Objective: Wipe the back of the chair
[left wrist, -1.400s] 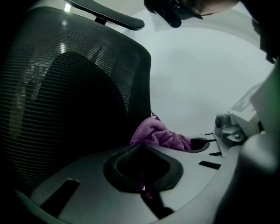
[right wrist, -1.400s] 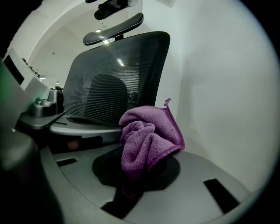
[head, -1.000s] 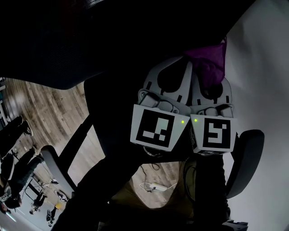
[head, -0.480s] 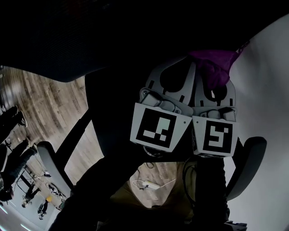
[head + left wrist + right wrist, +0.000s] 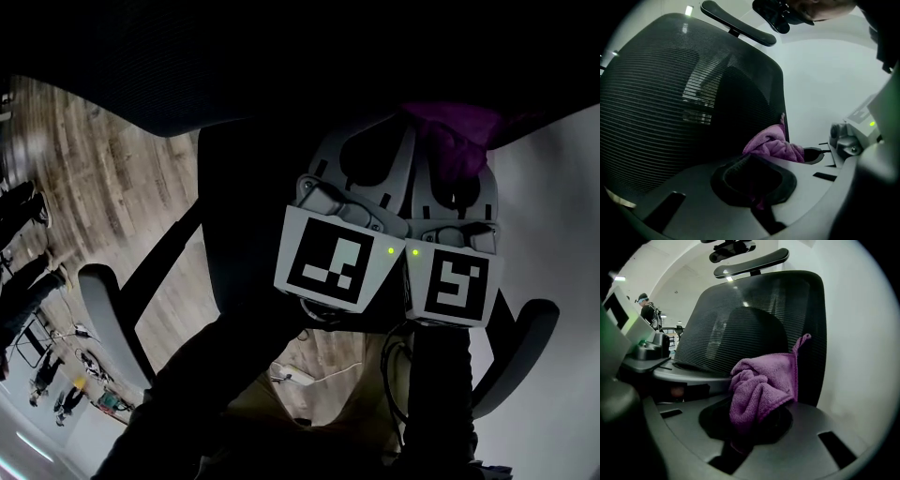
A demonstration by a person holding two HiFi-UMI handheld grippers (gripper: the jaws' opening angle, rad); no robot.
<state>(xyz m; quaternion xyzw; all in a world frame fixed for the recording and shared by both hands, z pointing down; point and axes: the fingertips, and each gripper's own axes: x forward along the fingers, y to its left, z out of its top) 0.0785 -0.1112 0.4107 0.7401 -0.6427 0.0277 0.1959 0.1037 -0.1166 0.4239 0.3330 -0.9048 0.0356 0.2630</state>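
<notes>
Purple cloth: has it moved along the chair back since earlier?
Yes. The purple cloth sat at the right corner of the chair back; now that edge runs past it, so it shifted leftward.

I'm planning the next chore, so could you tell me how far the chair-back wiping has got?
Done: the right gripper has the purple cloth clamped in its jaws. In hand: the cloth is up at the mesh backrest, by its side edge. Left: nothing shows which mesh is already wiped, so the remainder is unclear.
</notes>
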